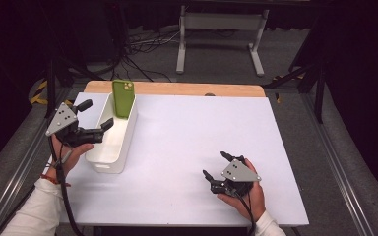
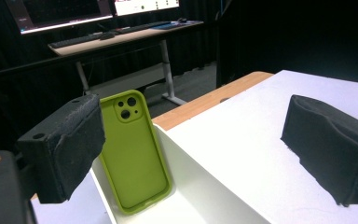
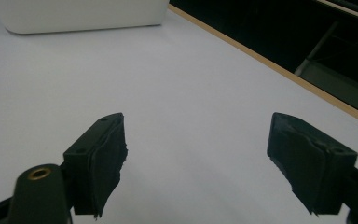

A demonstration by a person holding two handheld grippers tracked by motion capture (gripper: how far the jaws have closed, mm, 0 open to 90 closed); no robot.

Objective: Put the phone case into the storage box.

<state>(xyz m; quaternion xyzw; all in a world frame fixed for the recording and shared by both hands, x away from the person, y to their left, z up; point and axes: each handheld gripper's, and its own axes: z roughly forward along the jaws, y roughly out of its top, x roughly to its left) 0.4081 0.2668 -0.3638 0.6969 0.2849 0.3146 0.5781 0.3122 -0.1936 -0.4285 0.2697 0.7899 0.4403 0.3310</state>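
A soft green phone case (image 2: 134,151) stands up in the long white plastic bin (image 1: 109,156).
The left gripper (image 1: 94,114) has wide, empty jaws just beside it; the right gripper (image 1: 214,164) has wide jaws far away.

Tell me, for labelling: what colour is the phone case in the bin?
Green phone case, clearest in left gripper view.

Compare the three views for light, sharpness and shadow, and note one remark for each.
High view: the table is bright and evenly lit, the room behind it nearly black, the picture slightly soft. Left gripper view: the green phone case in the white bin is fairly sharp, the lit monitors glare. Right gripper view: the near pads look soft-edged, with only faint shadow on the table.
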